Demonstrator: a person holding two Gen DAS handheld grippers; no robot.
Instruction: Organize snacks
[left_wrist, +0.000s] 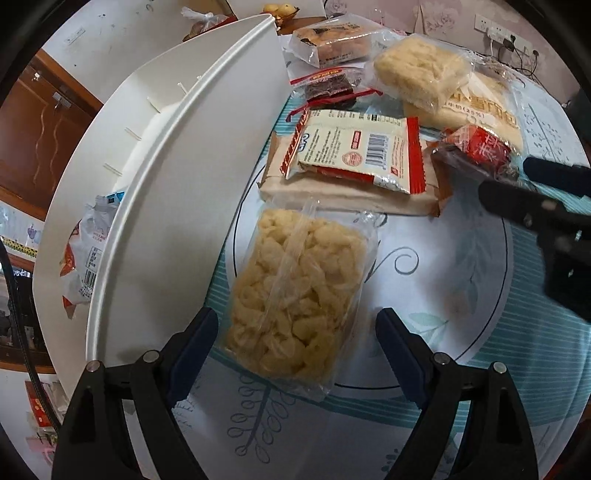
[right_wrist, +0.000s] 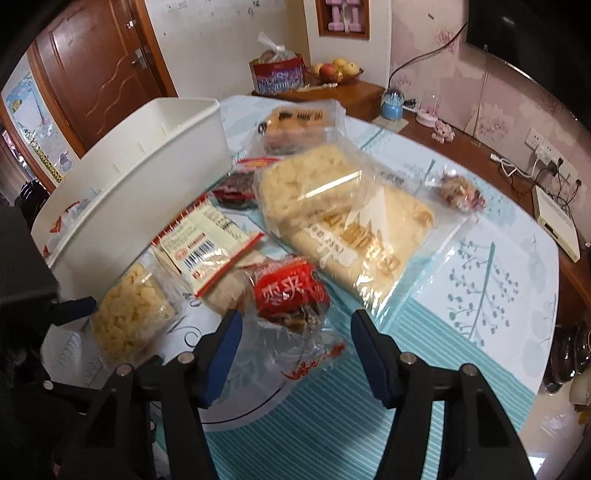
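A clear bag of pale puffed snacks (left_wrist: 295, 291) lies on the table between the open jaws of my left gripper (left_wrist: 297, 332); it also shows in the right wrist view (right_wrist: 129, 314). A red-labelled clear snack packet (right_wrist: 291, 295) lies between the open jaws of my right gripper (right_wrist: 295, 332); in the left wrist view it (left_wrist: 476, 147) sits by the right gripper (left_wrist: 517, 173). A white bin (left_wrist: 177, 184) stands at the left with a white-and-red packet (left_wrist: 88, 254) inside.
A red-and-cream barcode packet (left_wrist: 362, 151) lies on a flat beige pack (left_wrist: 332, 192). Behind lie large yellow bread bags (right_wrist: 332, 206), a dark jerky packet (right_wrist: 236, 188) and a cake pack (right_wrist: 295, 125). A small sweet bag (right_wrist: 461, 192) lies at the right. The table edge curves right.
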